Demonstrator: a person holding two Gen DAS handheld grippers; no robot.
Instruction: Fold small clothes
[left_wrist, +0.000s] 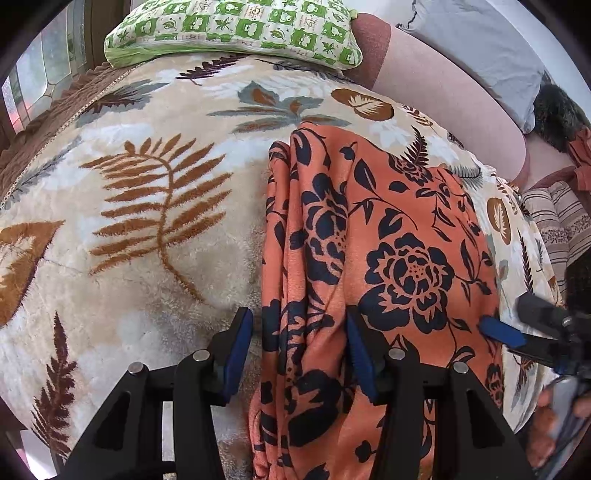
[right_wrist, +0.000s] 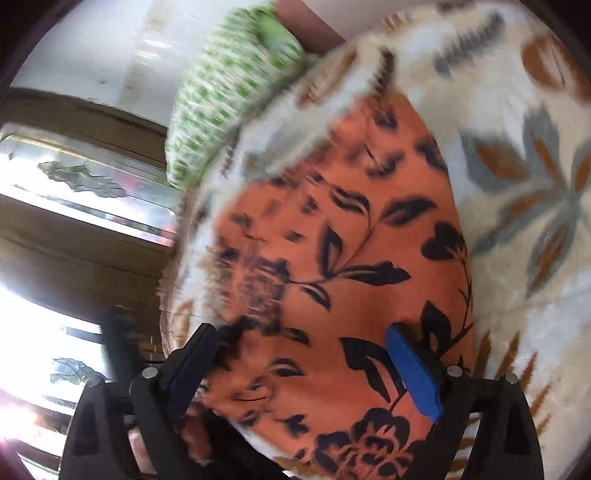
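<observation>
An orange garment with black flowers (left_wrist: 373, 258) lies folded lengthwise on a cream leaf-patterned blanket (left_wrist: 155, 206). My left gripper (left_wrist: 299, 354) is open, its blue-padded fingers either side of the garment's bunched left edge near its near end. My right gripper (left_wrist: 517, 336) shows at the garment's right edge in the left wrist view. In the blurred right wrist view my right gripper (right_wrist: 306, 365) is open over the orange garment (right_wrist: 332, 258), nothing held between the fingers.
A green and white patterned pillow (left_wrist: 236, 29) lies at the blanket's far edge. A pink sheet and grey pillow (left_wrist: 480, 55) lie at the far right, striped fabric (left_wrist: 561, 221) at the right. Windows and dark wood (right_wrist: 74, 206) are left of the bed.
</observation>
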